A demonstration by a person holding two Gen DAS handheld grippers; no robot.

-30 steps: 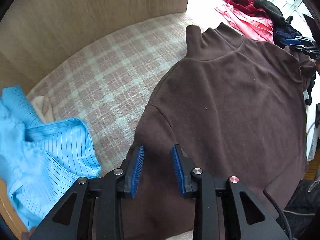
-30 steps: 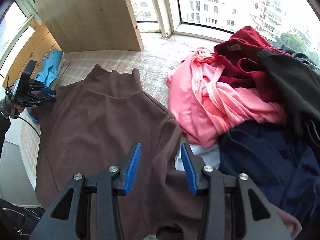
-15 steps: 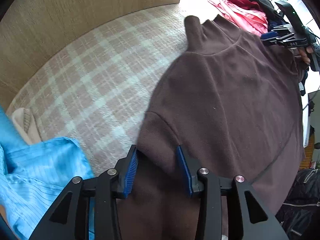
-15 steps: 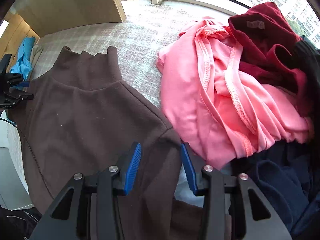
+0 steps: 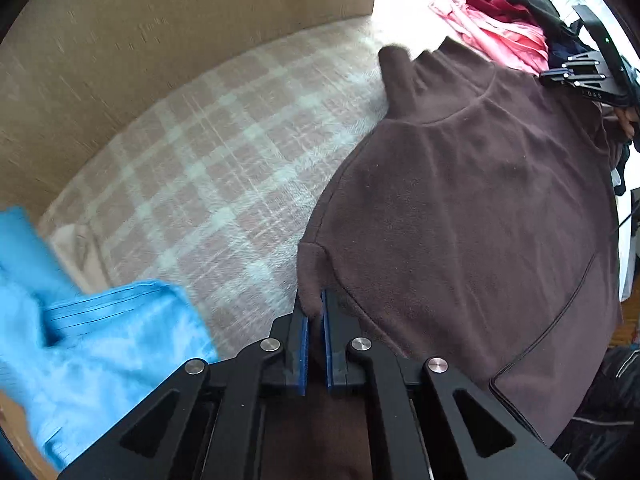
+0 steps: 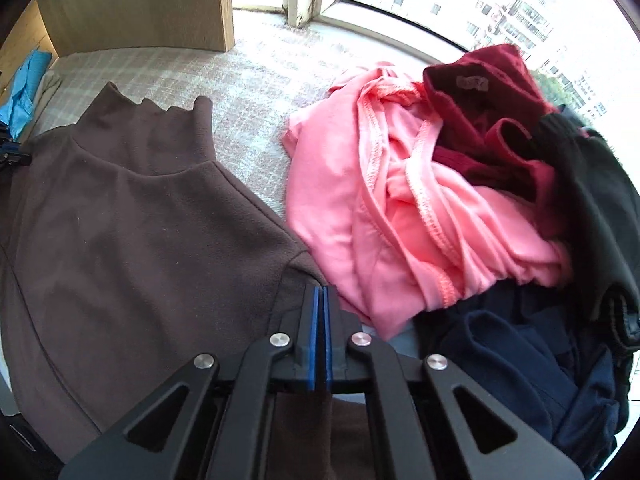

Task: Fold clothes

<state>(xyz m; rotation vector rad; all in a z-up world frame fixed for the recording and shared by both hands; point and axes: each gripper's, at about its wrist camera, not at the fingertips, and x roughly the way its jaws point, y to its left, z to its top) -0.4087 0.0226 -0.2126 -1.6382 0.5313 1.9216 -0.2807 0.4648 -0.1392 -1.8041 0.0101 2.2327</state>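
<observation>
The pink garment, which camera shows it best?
The right wrist view: the pink garment lies spread across mid-frame, seams and folds clear, beside the brown fleece top. The left wrist view catches it only as a small, distant strip at the upper right edge.

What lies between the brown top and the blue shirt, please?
Only bare plaid cover separates the brown top from the blue shirt, as the left wrist view shows.

matt fuzzy brown fleece sweater (image 5: pixel 460 216) on a woven plaid cloth (image 5: pixel 208 184), beside a wood-grain panel (image 5: pixel 160 28).
</observation>
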